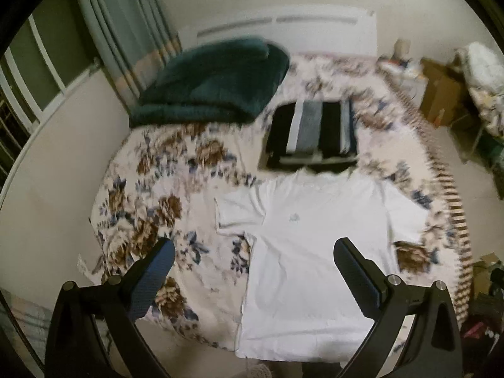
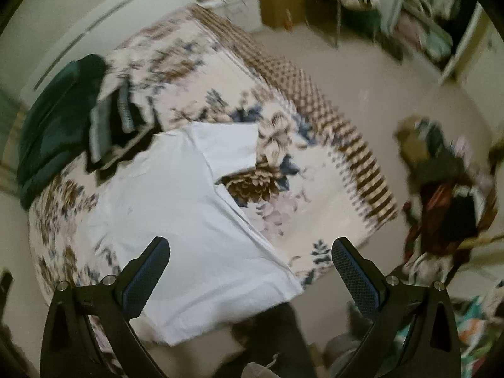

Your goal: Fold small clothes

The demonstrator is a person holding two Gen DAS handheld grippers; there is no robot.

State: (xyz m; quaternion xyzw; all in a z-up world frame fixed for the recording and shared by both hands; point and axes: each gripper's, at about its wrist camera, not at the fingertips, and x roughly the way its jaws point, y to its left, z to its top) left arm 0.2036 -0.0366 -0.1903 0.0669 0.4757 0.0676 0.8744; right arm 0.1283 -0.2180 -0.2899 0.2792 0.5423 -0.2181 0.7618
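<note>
while both tools gape, white t-shirt [image 1: 315, 236] lies flat below.

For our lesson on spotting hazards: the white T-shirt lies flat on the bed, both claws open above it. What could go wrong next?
1. The white T-shirt hem hangs over the bed's edge, so a tug might slide it off.
2. A claw could pinch the floral bedspread along with the shirt.
3. The folded stack touches the collar and may be disturbed.
</note>
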